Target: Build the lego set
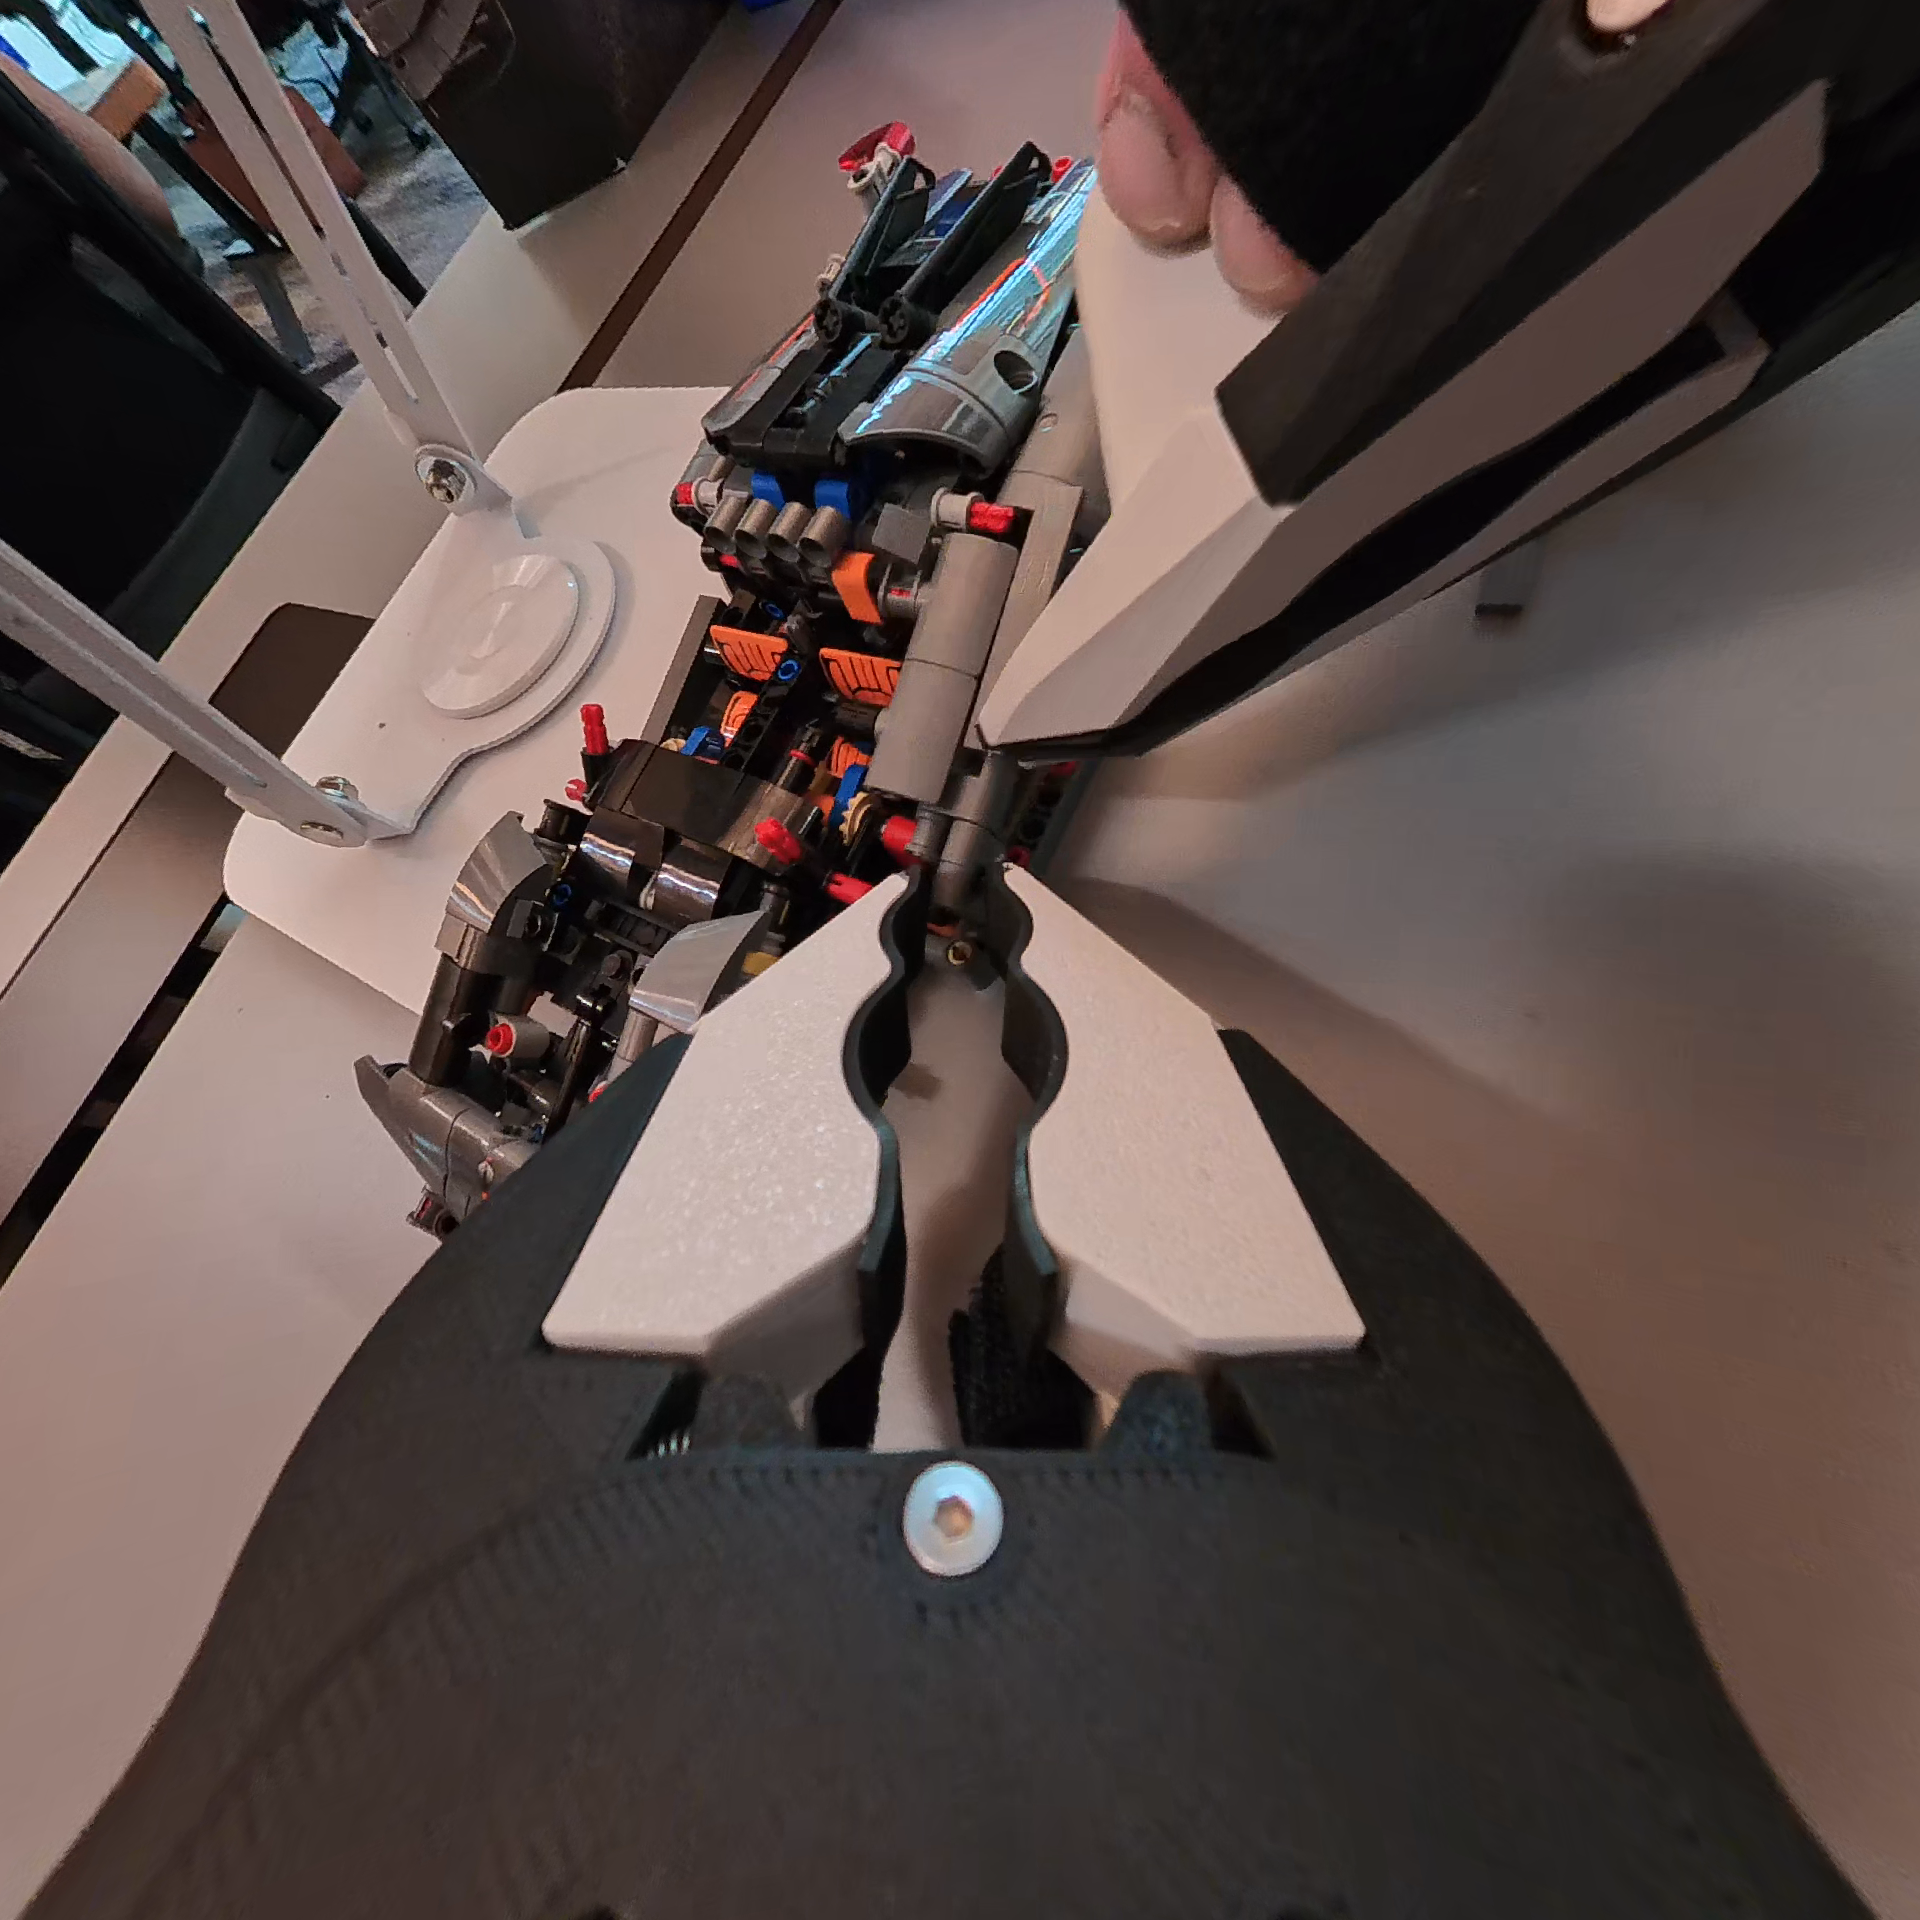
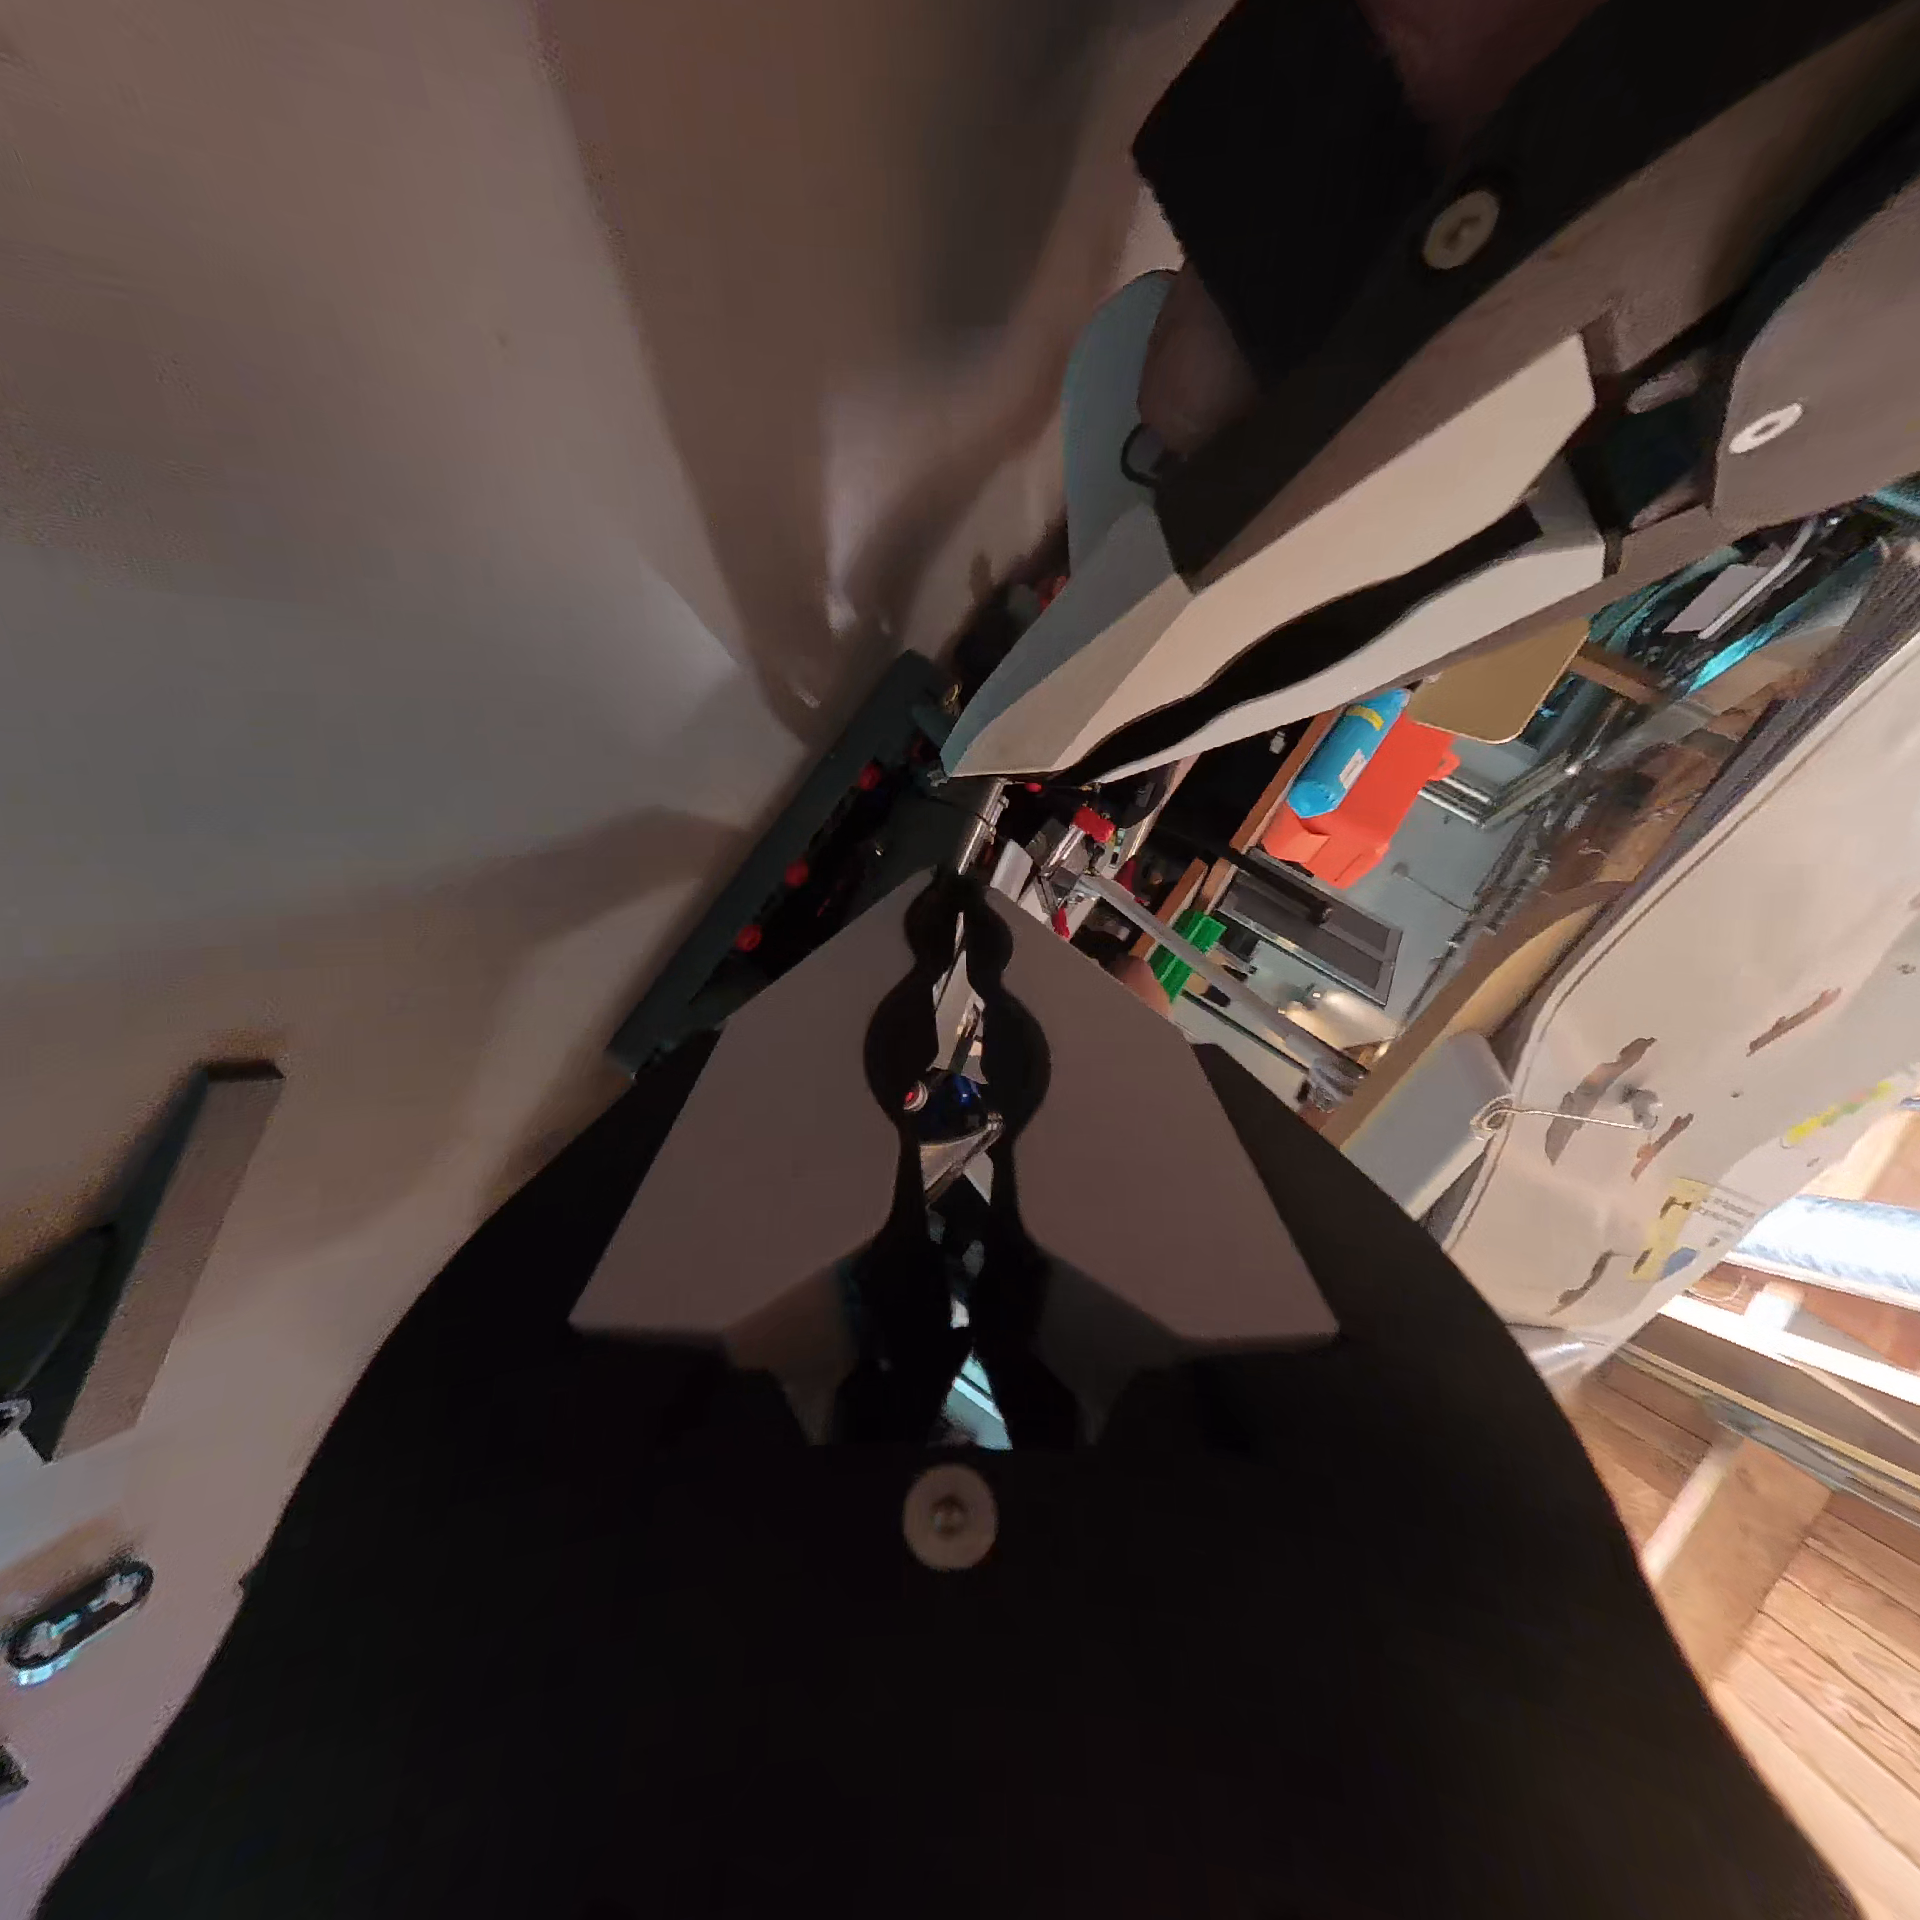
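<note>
A partly built Lego car (image 1: 790, 644) in grey, black and orange lies on its side on the white table (image 1: 1455, 987). My left gripper (image 1: 958, 883) is shut on a grey beam (image 1: 961, 821) at the car's near end, with both pads against it. It also shows in the right wrist view (image 2: 948, 771) at the car's dark frame (image 2: 821, 862). My right gripper (image 2: 951, 883) has its fingertips shut together. In the left wrist view it (image 1: 987, 740) comes in from the upper right, its tips touching the car's grey side panel (image 1: 940, 644). I see nothing between its pads.
A white lamp base (image 1: 416, 665) with white arms (image 1: 312, 208) stands just left of the car. A person's fingers (image 1: 1174, 177) hold the right gripper. The table's edge runs along the left. An orange box (image 2: 1351, 800) and green parts (image 2: 1195, 945) lie beyond. My left and right fingertips are right by each other.
</note>
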Tool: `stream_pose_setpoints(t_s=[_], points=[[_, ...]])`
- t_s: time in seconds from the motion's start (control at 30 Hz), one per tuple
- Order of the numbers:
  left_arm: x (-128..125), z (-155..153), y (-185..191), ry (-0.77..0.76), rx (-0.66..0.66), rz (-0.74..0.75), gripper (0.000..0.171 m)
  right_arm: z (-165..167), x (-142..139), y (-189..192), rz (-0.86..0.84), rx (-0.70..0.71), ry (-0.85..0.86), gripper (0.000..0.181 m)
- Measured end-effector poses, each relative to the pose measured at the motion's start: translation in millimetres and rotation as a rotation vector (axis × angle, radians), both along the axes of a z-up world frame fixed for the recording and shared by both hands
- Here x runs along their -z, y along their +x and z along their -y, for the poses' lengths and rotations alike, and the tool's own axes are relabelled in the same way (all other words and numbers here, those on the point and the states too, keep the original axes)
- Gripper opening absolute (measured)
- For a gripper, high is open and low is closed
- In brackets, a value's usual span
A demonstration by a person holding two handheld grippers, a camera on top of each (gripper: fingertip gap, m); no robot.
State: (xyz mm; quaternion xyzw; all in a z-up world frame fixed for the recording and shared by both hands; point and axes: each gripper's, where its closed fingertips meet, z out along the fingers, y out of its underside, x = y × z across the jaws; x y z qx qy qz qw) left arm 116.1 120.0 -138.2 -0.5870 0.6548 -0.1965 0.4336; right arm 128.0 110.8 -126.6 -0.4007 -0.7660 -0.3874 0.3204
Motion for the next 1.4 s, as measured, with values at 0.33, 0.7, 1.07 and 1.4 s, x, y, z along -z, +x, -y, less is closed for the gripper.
stream_pose_setpoints(t_s=[0.33, 0.7, 1.07, 1.4], points=[[0.0, -0.1, 0.0, 0.003, -0.001, -0.002, 0.009, 10.4, -13.5, 27.5, -0.229, 0.154, -0.127, 0.018], [2.4, 1.6, 1.8, 0.012, 0.004, -0.018, 0.014, 7.8, -14.4, 21.2, -0.564, 0.343, -0.379, 0.023], [2.3, 1.5, 2.0, -0.004, 0.007, -0.015, 0.013, 9.0, -1.3, 34.7, -0.178, 0.147, -0.029, 0.026], [2.5, 1.4, 2.1, -0.010, 0.007, -0.015, 0.012, 5.4, -1.0, 33.4, -0.110, 0.097, 0.049, 0.015]])
